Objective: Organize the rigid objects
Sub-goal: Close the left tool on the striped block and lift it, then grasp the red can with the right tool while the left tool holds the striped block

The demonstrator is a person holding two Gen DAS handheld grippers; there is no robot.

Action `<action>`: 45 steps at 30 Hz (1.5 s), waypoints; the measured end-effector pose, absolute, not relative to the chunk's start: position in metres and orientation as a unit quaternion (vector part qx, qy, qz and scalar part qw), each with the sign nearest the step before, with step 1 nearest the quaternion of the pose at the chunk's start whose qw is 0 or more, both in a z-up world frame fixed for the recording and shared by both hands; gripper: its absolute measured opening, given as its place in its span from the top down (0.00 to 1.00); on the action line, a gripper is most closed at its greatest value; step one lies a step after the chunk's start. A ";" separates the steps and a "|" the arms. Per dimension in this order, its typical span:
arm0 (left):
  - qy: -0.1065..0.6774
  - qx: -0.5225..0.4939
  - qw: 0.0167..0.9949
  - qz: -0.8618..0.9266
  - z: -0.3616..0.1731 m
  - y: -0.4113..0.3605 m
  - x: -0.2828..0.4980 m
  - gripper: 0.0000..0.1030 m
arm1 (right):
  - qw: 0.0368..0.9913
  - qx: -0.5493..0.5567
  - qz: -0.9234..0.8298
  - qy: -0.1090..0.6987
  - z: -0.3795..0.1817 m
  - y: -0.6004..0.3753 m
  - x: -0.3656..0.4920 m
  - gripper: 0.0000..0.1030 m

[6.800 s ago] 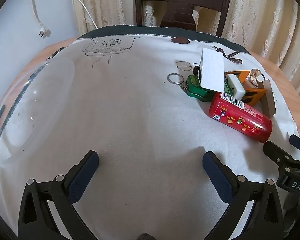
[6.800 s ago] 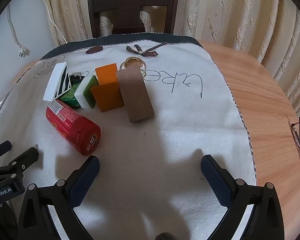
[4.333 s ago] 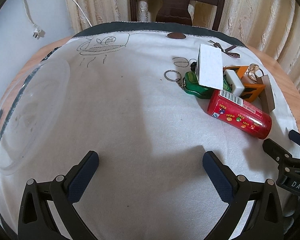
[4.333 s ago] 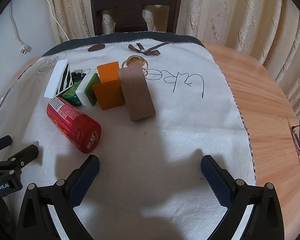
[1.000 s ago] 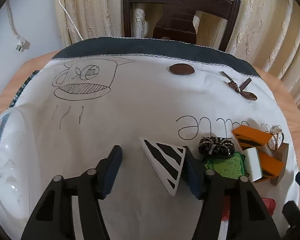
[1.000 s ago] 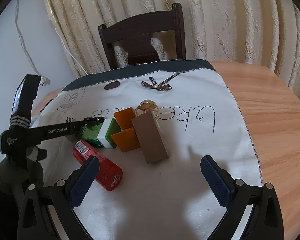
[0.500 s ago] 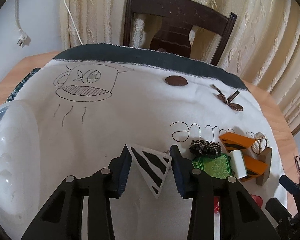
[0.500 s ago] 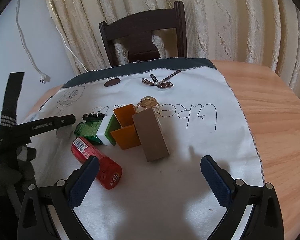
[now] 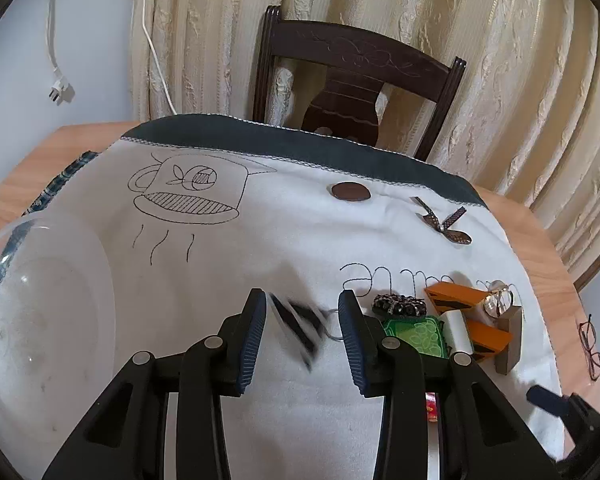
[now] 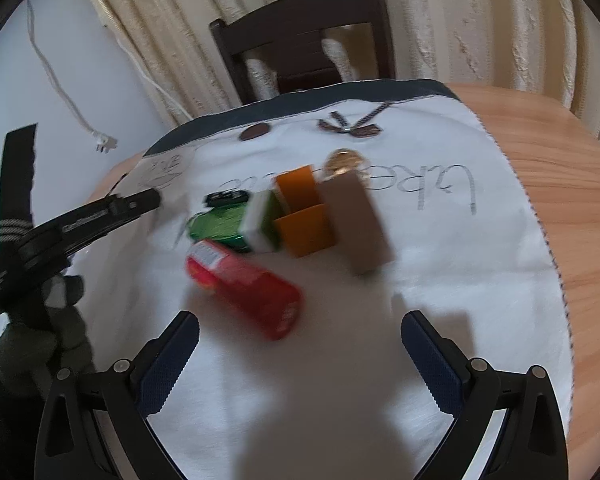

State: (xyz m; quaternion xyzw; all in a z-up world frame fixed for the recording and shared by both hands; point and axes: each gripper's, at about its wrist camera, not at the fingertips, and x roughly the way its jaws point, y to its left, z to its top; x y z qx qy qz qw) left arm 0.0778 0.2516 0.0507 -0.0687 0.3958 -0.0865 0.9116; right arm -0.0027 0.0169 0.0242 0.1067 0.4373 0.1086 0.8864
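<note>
My left gripper (image 9: 302, 332) is shut on a white block with black stripes (image 9: 296, 320), held blurred just above the white cloth (image 9: 260, 240). To its right lies the pile: a black scrunchie (image 9: 400, 306), a green case (image 9: 414, 336), a white-and-green block (image 9: 456, 332), orange blocks (image 9: 452, 294) and a brown block (image 9: 510, 340). In the right wrist view, my right gripper (image 10: 300, 322) is open and empty, hovering near a red can (image 10: 244, 284) lying on its side. The left gripper (image 10: 100, 216) shows at that view's left.
A clear plastic bowl (image 9: 40, 300) sits at the left on the cloth. A dark wooden chair (image 9: 356, 92) stands behind the round wooden table (image 10: 560, 168). Eyeglasses (image 9: 590, 344) lie on the bare wood at the right. A gold ring piece (image 9: 498, 300) rests by the brown block.
My left gripper went from open near the table's front to the pile, shut on the striped block and has lifted it left. My right gripper has risen and is moving, blurring its view.
</note>
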 end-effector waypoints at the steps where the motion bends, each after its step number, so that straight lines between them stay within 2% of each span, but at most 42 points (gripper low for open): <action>1: 0.397 -0.069 0.911 -0.088 0.050 0.252 0.078 0.62 | 0.886 0.105 0.110 0.437 0.025 0.022 -0.003 0.00; 11: 0.429 -0.066 0.897 -0.089 0.028 0.250 0.086 0.61 | 0.876 0.122 0.086 0.459 0.018 0.043 0.011 0.00; 21: 0.444 -0.075 0.888 -0.091 0.019 0.250 0.097 0.58 | 0.882 0.092 0.044 0.461 0.011 0.068 0.031 0.00; 27: 0.443 -0.087 0.888 -0.084 0.021 0.259 0.098 0.43 | 0.882 0.080 0.029 0.464 0.010 0.074 0.041 0.00; 29: 0.442 -0.089 0.889 -0.080 0.022 0.262 0.099 0.34 | 0.884 0.069 0.024 0.462 0.010 0.077 0.042 0.05; 30: 0.441 -0.089 0.890 -0.078 0.023 0.262 0.099 0.33 | 0.886 0.061 0.024 0.459 0.010 0.080 0.041 0.11; 32: 0.439 -0.088 0.891 -0.076 0.023 0.263 0.099 0.32 | 0.888 0.051 0.025 0.456 0.011 0.082 0.039 0.16; 34: 0.440 -0.087 0.891 -0.076 0.023 0.263 0.099 0.31 | 0.889 0.044 0.025 0.454 0.012 0.081 0.036 0.29; 40: 0.445 -0.073 0.889 -0.074 0.020 0.258 0.102 0.31 | 0.890 0.052 0.043 0.451 0.013 0.068 0.023 0.44; 45: 0.441 -0.054 0.893 -0.066 0.022 0.253 0.107 0.31 | 0.890 0.046 0.048 0.451 0.013 0.055 0.013 0.46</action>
